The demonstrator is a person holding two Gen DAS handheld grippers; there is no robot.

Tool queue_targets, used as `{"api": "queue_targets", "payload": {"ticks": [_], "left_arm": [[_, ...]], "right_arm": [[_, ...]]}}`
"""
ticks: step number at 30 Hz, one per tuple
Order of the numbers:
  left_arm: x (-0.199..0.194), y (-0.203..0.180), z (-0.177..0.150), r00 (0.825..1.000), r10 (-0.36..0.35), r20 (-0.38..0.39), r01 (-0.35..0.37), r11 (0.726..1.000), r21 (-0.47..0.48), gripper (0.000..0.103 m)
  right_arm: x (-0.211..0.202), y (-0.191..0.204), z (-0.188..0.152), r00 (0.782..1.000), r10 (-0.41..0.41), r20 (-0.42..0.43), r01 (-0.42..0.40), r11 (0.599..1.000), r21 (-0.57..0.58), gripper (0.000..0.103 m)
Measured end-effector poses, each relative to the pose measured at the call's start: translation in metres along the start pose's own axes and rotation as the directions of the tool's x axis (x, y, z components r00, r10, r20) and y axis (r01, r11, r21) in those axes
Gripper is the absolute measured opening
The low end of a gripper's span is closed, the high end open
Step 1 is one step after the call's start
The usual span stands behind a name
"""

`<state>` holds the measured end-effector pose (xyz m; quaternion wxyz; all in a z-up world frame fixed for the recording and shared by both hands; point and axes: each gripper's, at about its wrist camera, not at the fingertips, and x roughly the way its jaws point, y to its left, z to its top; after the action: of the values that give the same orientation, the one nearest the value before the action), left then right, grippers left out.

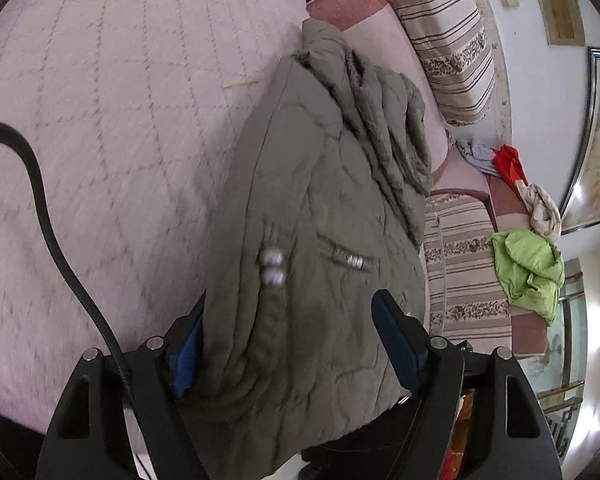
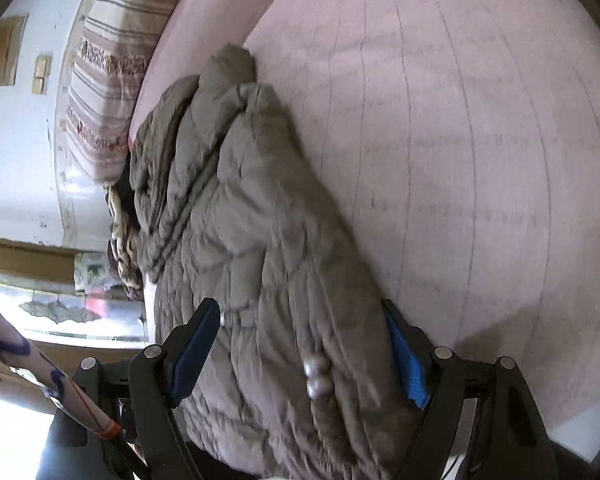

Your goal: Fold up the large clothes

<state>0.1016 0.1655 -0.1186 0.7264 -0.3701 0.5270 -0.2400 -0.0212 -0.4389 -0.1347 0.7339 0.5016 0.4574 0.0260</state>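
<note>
the bed (image 1: 100, 120) fills most of both views, covered in a pale pink quilted spread, with striped floral pillows (image 1: 448, 52) stacked along its far side. on the spread, near the edge closest to the cameras, lies the olive-grey quilted jacket (image 1: 320, 220), already gathered into a thick, layered bundle, with one loose part, a sleeve or a hood, bunched on top at its far end. beyond it, by the pillows, sit a lime-green garment (image 1: 532, 268) and a red cloth (image 1: 508, 160), well apart from the work.

the left gripper (image 1: 292, 312) has its jaws spread wide around the near end of the bundle, blue pads on either side of the padded fabric; whether they press it firmly cannot be told. the right gripper (image 2: 300, 320) likewise straddles the jacket's near end with jaws wide, fabric filling the gap between the pads.

two silver snap buttons (image 1: 272, 268) sit on a placket fold just ahead of the left jaws, and a small metal zip pull (image 1: 354, 261) lies beside them.

the step in hand looks like carrying or doubling the near end over the rest. to do it well, both grippers should bite through all layers together, lift evenly so the slippery padded shell does not slide apart, and keep the edges square. the loose part on top may tumble off if the bundle tilts.
</note>
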Motion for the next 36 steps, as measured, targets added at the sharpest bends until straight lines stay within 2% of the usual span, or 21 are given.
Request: {"api": "queue_targets", "payload": {"ticks": [5, 7, 12, 17, 18, 21, 24, 26, 27, 28, 29, 31, 36], "left_arm": [[0.01, 0.005, -0.016, 0.997, -0.026, -0.069, 0.026, 1.0, 0.003, 0.075], [0.012, -0.003, -0.019, 0.998, 0.001, -0.067, 0.002, 0.999, 0.048, 0.075], [0.019, -0.008, -0.022, 0.998, 0.027, -0.053, -0.023, 0.997, 0.076, 0.078], [0.026, -0.021, -0.027, 0.995, 0.09, -0.035, -0.084, 0.984, 0.154, 0.081], [0.026, -0.022, -0.028, 0.994, 0.1, -0.031, -0.094, 0.982, 0.163, 0.081], [0.027, -0.024, -0.03, 0.992, 0.123, -0.018, -0.118, 0.978, 0.173, 0.081], [0.028, -0.029, -0.032, 0.988, 0.156, 0.004, -0.154, 0.973, 0.169, 0.081], [0.03, -0.034, -0.037, 0.975, 0.217, 0.04, -0.221, 0.963, 0.153, 0.074], [0.031, -0.038, -0.038, 0.963, 0.265, 0.056, -0.271, 0.95, 0.156, 0.063], [0.034, -0.044, -0.04, 0.943, 0.326, 0.067, -0.333, 0.928, 0.169, 0.048], [0.035, -0.048, -0.041, 0.933, 0.354, 0.068, -0.361, 0.915, 0.178, 0.041], [0.032, -0.057, -0.043, 0.927, 0.368, 0.077, -0.375, 0.907, 0.192, 0.026], [-0.001, -0.087, -0.049, 0.927, 0.343, 0.154, -0.372, 0.898, 0.236, 0.019]], "right_arm": [[-0.001, -0.003, -0.027, 0.999, 0.019, -0.051, -0.018, 1.0, 0.006, 0.084], [0.001, -0.002, -0.037, 0.998, 0.011, -0.061, -0.012, 1.0, -0.008, 0.084], [0.006, 0.004, -0.051, 0.998, 0.011, -0.058, -0.013, 0.999, -0.039, 0.083], [0.011, 0.013, -0.065, 0.993, 0.102, -0.062, -0.105, 0.993, -0.046, 0.077], [0.014, 0.014, -0.069, 0.993, 0.1, -0.064, -0.104, 0.993, -0.054, 0.075], [0.025, 0.016, -0.076, 0.997, 0.029, -0.076, -0.036, 0.996, -0.087, 0.068], [0.028, 0.028, -0.081, 0.999, -0.037, -0.038, 0.031, 0.988, -0.153, 0.062], [0.029, 0.031, -0.081, 0.998, -0.056, -0.022, 0.051, 0.985, -0.163, 0.055], [0.03, 0.032, -0.081, 0.998, -0.067, -0.015, 0.064, 0.984, -0.164, 0.046], [0.031, 0.033, -0.081, 0.996, -0.088, -0.005, 0.086, 0.982, -0.168, 0.042], [0.031, 0.034, -0.081, 0.995, -0.099, 0.003, 0.098, 0.98, -0.171, 0.035], [0.024, 0.038, -0.081, 0.995, -0.097, 0.021, 0.099, 0.98, -0.175, 0.029], [-0.002, 0.055, -0.085, 0.996, -0.046, 0.072, 0.06, 0.978, -0.202, 0.023]]}}
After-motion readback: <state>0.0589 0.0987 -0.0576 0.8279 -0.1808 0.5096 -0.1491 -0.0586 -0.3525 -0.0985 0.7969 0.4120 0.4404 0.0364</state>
